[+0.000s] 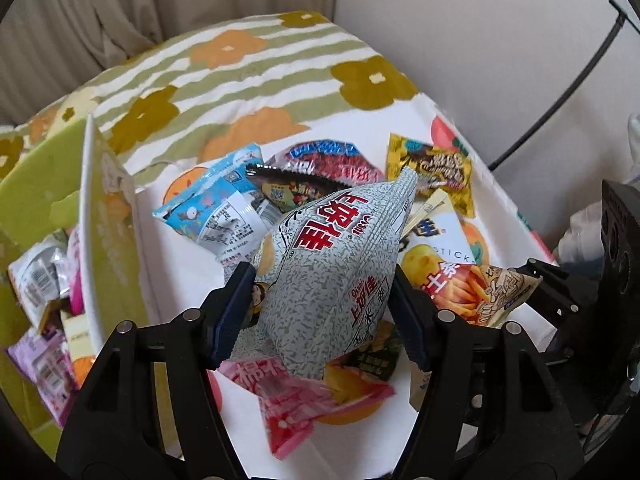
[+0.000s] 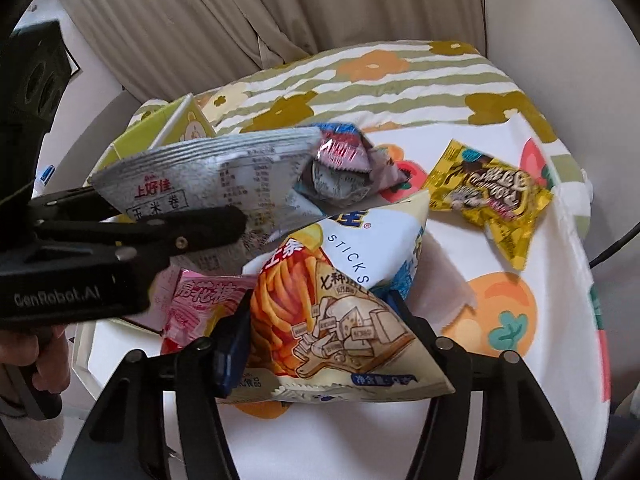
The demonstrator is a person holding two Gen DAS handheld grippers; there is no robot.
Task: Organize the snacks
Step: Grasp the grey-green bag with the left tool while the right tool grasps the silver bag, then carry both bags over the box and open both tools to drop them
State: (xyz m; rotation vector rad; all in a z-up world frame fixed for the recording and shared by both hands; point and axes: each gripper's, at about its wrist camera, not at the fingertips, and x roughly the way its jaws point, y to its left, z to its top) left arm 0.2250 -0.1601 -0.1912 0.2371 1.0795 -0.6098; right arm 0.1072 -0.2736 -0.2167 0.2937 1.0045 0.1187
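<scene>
My left gripper is shut on a grey speckled snack bag with red lettering and holds it above the pile. The same bag and the left gripper show in the right wrist view. My right gripper is shut on a fries-and-cheese stick bag, which also shows in the left wrist view. Loose snacks lie on the white fruit-print cloth: a pink bag, a blue bag, a yellow bag, a white sticks bag.
A green box with a white flap holds several small packets at the left; it also shows in the right wrist view. A flower-striped cushion lies behind the cloth. Curtains and a white wall stand beyond. A black cable runs at right.
</scene>
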